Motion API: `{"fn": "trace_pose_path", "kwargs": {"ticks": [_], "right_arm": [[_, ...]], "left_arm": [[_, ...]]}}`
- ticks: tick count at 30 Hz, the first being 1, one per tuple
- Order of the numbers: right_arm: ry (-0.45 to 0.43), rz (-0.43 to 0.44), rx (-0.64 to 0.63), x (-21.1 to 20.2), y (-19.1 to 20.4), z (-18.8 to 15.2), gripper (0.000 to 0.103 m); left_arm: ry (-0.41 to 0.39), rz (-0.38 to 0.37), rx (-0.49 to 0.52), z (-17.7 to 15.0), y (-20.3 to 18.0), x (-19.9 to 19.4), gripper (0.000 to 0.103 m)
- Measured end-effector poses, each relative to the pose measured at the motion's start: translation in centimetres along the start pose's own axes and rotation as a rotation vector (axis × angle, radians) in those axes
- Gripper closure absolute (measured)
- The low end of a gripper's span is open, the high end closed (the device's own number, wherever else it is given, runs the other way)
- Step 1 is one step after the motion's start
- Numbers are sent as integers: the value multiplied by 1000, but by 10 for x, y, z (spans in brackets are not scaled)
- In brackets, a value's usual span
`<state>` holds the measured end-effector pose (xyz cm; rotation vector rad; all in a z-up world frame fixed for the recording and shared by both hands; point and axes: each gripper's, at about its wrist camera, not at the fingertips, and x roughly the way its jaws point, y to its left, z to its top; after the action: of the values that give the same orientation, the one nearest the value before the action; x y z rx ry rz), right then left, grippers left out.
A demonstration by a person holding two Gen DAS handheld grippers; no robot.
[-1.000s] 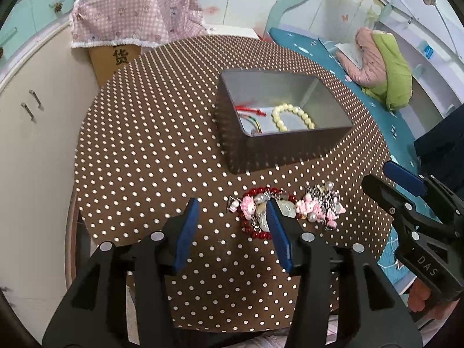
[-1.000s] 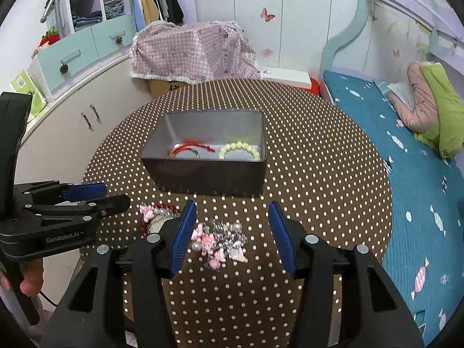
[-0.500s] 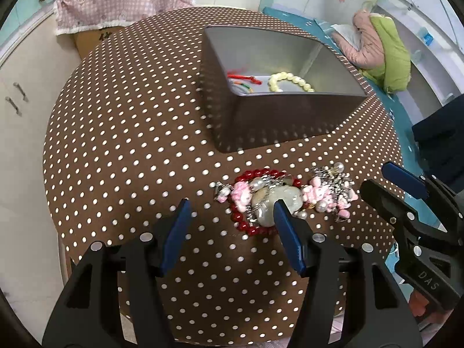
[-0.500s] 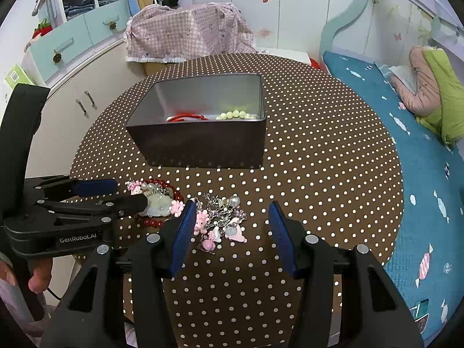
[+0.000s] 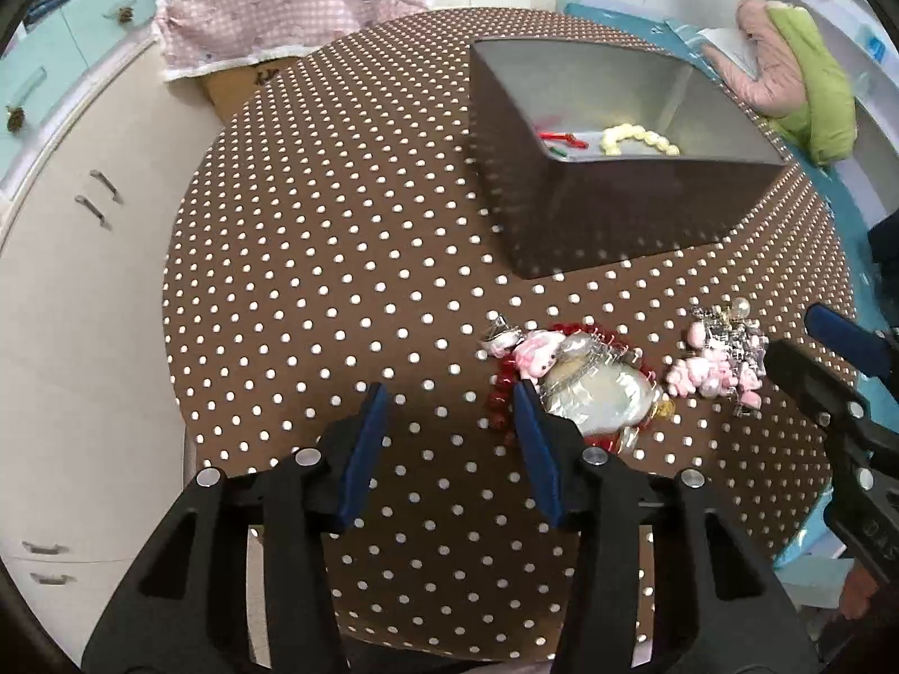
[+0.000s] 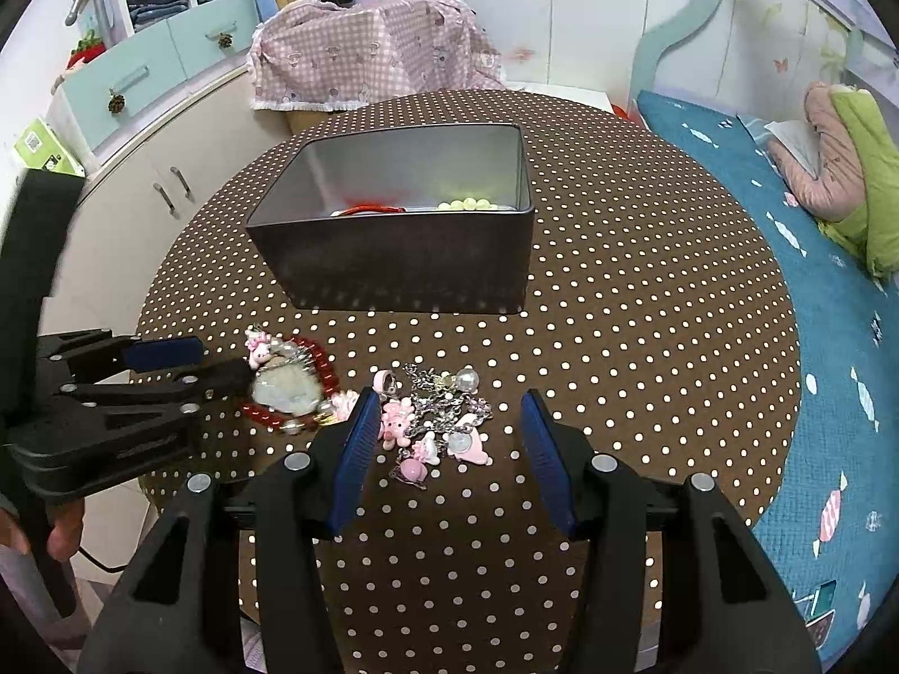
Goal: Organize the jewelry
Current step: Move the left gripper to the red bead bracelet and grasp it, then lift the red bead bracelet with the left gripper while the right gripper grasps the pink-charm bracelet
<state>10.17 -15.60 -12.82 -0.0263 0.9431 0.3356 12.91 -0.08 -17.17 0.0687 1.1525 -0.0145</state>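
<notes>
Only "DAS", in raised letters, partly readable on the right gripper body at the frame edge; print on the green box too small to read.

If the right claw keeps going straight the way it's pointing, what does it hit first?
Probably the pink charm chain: it lies on the table between the open fingers of the right claw, just ahead. Depth is hard to judge here.

Round dotted brown bench carries a grey tin, red bead bracelet, pink charm cluster.
</notes>
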Motion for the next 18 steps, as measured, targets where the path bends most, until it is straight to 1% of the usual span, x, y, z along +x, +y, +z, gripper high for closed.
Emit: {"fn": "trace_pose_path", "kwargs": {"ticks": [1, 2, 3, 4, 5, 6, 7, 8, 10, 15, 18], "right_arm": [[-1, -1, -1, 0, 0, 0, 54], [-1, -2, -1, 1, 1, 0, 54], [0, -5, -2, 1, 1, 0, 54], [0, -4, -2, 1, 2, 0, 54], [1, -1, -2, 1, 2, 0, 54], [1, 0, -2, 1, 2, 0, 54], [0, 2, -3, 2, 3, 0, 54], [-1, 4, -4, 2, 3, 1, 54], [-4, 13, -9, 2, 4, 1, 54], [-11, 18, -15, 2, 6, 4, 54], [-17, 24, -16, 1, 7, 7, 54]], "left_arm": [[4, 8, 4, 0, -1, -2, 58], [6, 7, 8, -1, -3, -3, 64], [7, -5, 14, -2, -4, -5, 76], [5, -13, 16, -3, -6, -6, 83], [-2, -9, 27, -5, -11, -8, 96], [-13, -4, 31, -6, -12, -10, 96], [-19, -19, 27, -8, -12, -11, 96], [-18, -43, 16, -9, -11, -13, 96], [-28, -120, -25, -10, -4, -18, 96], [-71, -210, -70, -9, 9, -38, 96], [-94, -241, -74, -5, 14, -49, 96]]}}
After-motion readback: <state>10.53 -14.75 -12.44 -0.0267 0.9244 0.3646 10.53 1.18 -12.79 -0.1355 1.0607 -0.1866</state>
